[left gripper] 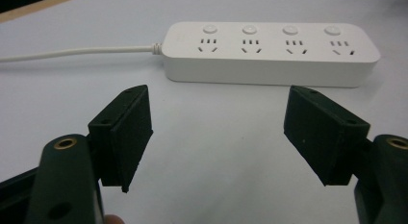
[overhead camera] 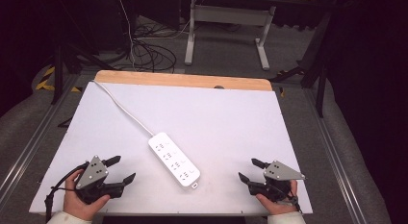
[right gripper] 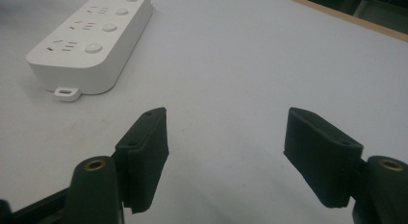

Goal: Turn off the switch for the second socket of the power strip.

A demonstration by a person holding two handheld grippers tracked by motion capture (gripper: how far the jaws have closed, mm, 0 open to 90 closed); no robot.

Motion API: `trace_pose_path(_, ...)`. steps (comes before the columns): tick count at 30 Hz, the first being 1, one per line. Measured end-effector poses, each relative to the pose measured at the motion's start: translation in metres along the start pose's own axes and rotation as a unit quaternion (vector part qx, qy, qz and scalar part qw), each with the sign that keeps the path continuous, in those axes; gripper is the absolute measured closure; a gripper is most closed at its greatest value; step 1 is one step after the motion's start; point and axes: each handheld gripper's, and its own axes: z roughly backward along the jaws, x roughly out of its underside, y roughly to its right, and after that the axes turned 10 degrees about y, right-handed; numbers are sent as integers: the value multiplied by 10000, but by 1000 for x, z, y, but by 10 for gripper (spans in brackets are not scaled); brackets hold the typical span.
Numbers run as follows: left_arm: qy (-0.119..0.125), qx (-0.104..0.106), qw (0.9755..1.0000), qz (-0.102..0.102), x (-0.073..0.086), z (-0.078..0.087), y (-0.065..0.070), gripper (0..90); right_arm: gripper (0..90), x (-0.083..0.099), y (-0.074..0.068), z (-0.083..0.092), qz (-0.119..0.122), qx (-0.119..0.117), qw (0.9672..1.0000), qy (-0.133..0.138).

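Left gripper (left gripper: pixel 219 137) and right gripper (right gripper: pixel 226 159) both agape, empty; power strip (overhead camera: pixel 173 159) between, hanging tab (right gripper: pixel 67 92) in right gripper view

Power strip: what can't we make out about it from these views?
- Cord: high view, its far end runs past the table's back edge; plug not visible.
- Power strip: right gripper view, far end cut off by the top edge.
- Switch states: left gripper view, buttons too small to tell on or off.
- Small tab: purpose unclear.
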Motion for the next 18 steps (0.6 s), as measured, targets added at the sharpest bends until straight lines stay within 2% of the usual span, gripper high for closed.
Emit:
trace_pose_path(3,69,120,9997,182,0,1,-1,259,329,0,-1,0,23,-14,10000,-10)
trace_pose_path(6,122,195,9994,263,-1,2,-3,262,327,0,-1,0,9,11,10000,-7)
trace_pose_path(18,102,62,9999,-1,-4,4,-2,270,319,1,0,-1,-6,-39,10000,-34)
